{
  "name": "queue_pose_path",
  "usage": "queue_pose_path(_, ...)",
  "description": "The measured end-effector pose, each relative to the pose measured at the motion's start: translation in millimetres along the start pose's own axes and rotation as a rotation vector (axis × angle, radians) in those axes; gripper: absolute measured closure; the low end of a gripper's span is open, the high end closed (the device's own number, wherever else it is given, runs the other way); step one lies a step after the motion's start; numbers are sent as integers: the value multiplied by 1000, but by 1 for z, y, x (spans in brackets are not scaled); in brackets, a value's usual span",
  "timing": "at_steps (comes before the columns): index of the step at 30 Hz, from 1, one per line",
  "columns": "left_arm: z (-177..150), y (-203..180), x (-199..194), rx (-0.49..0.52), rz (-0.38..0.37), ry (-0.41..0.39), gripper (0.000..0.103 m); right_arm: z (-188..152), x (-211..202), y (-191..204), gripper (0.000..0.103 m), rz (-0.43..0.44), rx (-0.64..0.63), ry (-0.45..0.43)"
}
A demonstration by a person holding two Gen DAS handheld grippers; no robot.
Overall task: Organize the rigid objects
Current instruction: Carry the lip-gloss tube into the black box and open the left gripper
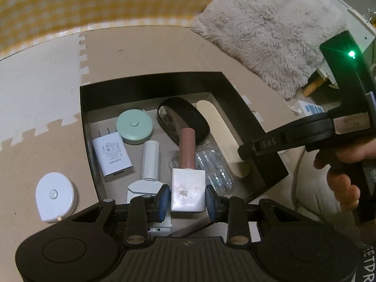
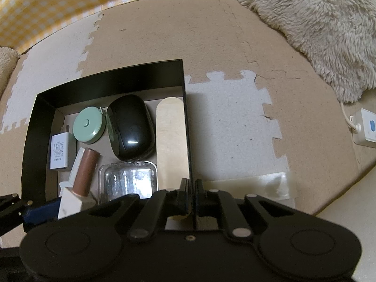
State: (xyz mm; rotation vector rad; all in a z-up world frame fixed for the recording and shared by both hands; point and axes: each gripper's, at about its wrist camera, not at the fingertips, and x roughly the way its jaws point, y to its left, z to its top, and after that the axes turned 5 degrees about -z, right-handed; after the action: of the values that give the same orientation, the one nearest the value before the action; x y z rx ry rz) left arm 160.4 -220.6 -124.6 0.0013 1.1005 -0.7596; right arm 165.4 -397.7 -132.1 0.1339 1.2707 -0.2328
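A black open box (image 1: 237, 98) sits on the floor mat and holds a black mouse (image 1: 183, 119), a green tape measure (image 1: 134, 128), a white charger (image 1: 111, 156), a white cylinder (image 1: 150, 159), a clear plastic case (image 1: 213, 166) and a wooden stick (image 1: 221, 127). My left gripper (image 1: 187, 199) is shut on a white-bodied bottle with a pink cap (image 1: 187, 188) above the box's near side. My right gripper (image 2: 192, 195) is shut on the box's right wall (image 2: 188, 127). The bottle (image 2: 82, 176) also shows in the right wrist view.
A white tape measure (image 1: 56, 196) lies on the mat left of the box. A furry grey rug (image 1: 265, 30) lies behind on the right. A yellow checked wall (image 1: 94, 7) runs along the back. A white power strip (image 2: 366, 129) lies at the right.
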Motion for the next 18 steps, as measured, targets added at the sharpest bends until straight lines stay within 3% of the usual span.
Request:
queue_pose_path(4,1,0,0,-6,-12,3,65,0,0,0,96,-1,-1,0)
queue_pose_path(6,0,0,-4,-15,-21,-3,49,0,0,0,96,0,0,0)
queue_pose_path(18,-3,-7,-20,-3,-32,-26,23,0,0,1,96,-2,-2,0)
